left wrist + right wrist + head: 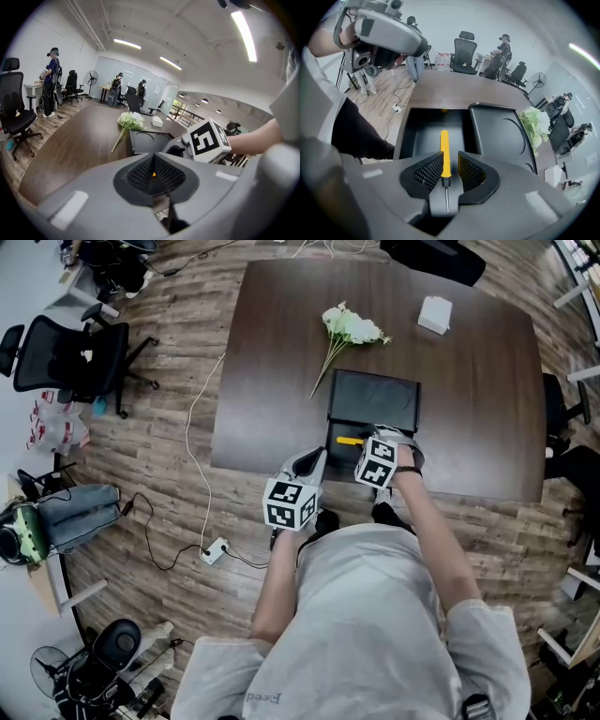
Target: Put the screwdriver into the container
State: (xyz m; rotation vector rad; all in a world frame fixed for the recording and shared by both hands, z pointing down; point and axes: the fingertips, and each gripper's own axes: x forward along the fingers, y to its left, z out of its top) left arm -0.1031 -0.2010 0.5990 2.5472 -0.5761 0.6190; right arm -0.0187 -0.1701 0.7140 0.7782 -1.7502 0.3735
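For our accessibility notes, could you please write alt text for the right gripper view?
The right gripper clamps a yellow-handled screwdriver, handle pointing away, over an open black container on a dark wooden table. A black lid lies just right of it, with white flowers beyond.

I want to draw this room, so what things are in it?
table: one, dark brown
container: one, black, open, at table's near edge
lid: one, black, flat beside container
screwdriver: one, yellow handle, held over container
flowers: one bunch, white, on table
box: one, white, far corner
office chairs: several, black, around room
power strip: one, white, on floor
left gripper: one, grey, shut, empty
right gripper: one, grey, gripping screwdriver
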